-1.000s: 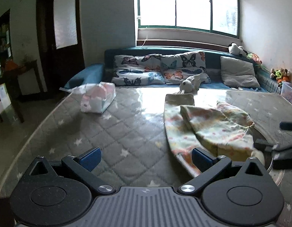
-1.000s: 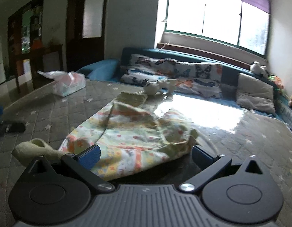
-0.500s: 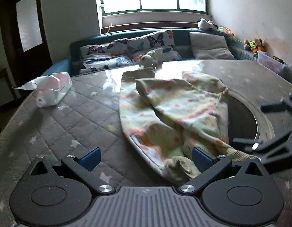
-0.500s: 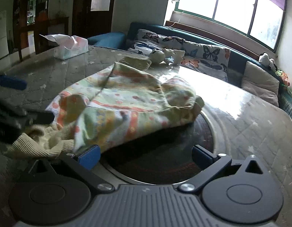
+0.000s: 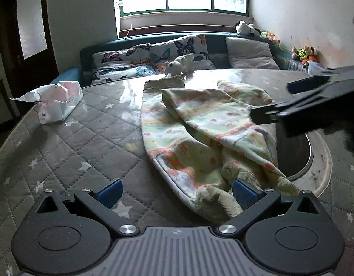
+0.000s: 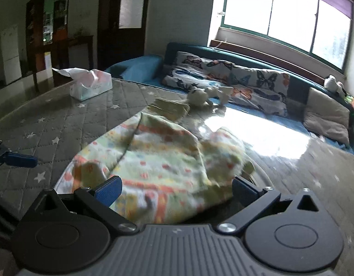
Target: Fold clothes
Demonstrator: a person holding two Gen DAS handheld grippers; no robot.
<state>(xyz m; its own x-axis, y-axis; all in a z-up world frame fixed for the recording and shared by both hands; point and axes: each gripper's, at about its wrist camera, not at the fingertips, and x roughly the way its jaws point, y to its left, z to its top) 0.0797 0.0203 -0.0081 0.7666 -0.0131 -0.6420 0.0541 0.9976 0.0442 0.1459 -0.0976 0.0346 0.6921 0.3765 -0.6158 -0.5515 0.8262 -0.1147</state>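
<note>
Hand-held gripper [image 5: 177, 192] wide before garment [image 5: 206, 133]

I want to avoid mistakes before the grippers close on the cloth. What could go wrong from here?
1. The garment lies bunched in overlapping layers, so the open left gripper may pinch several layers at the ribbed cuff and fold it crooked.
2. Part of the garment lies over the round recess in the table, so an edge may sag or catch there.
3. The right gripper is close to the left; they may collide.
</note>
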